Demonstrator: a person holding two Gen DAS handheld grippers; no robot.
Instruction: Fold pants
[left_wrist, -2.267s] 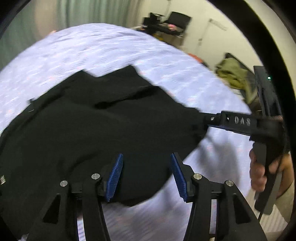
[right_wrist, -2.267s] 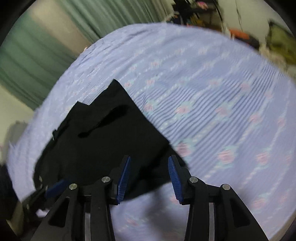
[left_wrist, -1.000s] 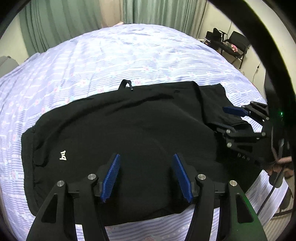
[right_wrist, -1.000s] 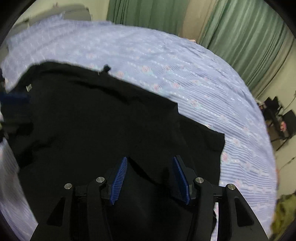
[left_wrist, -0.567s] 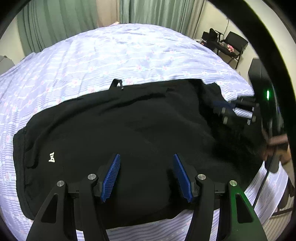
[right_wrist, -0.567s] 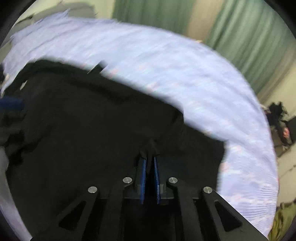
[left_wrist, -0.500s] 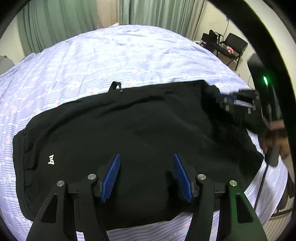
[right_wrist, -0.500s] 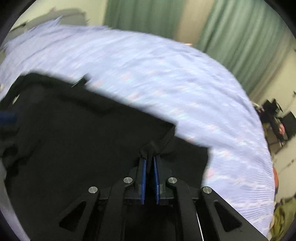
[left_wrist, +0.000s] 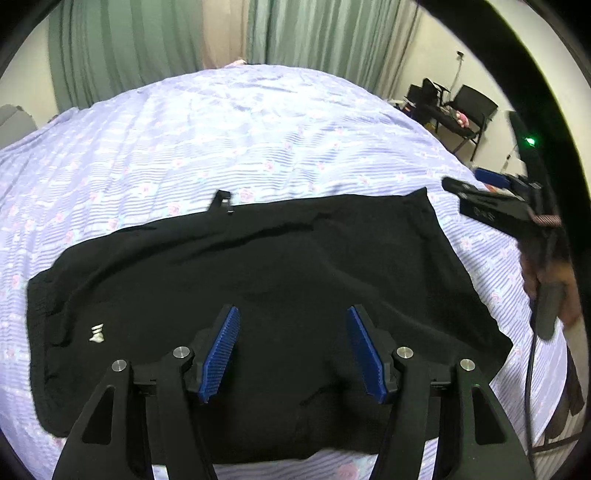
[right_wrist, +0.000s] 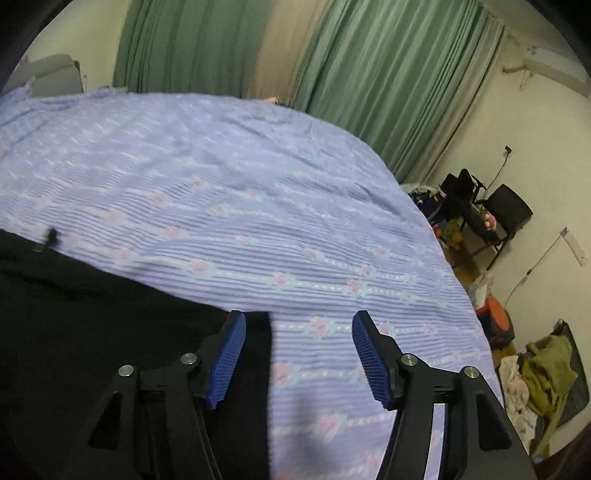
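Observation:
Black pants (left_wrist: 258, 280) lie folded flat on the bed, waistband at the left with a small white logo (left_wrist: 96, 332) and a drawstring tip (left_wrist: 221, 197) at the far edge. My left gripper (left_wrist: 291, 347) hovers open over the near part of the cloth, jaws opening slightly, nothing between the pads. In the right wrist view the pants (right_wrist: 110, 332) fill the lower left. My right gripper (right_wrist: 299, 354) has its jaws opening, empty, over the pants' right edge and the sheet. In the left wrist view the right gripper (left_wrist: 484, 192) is held by a hand (left_wrist: 543, 273) beyond the pants' far right corner.
The bed has a lilac striped sheet with pink flowers (right_wrist: 258, 221). Green curtains (right_wrist: 221, 48) hang behind it. Black chairs and a cluttered table (right_wrist: 480, 214) stand at the right wall. Clothes (right_wrist: 543, 373) lie on the floor by the bed's right edge.
My right gripper, shut on a pinch of black cloth half a second ago, has let go and moved right and up off the pants. The right side of the pants now lies flatter.

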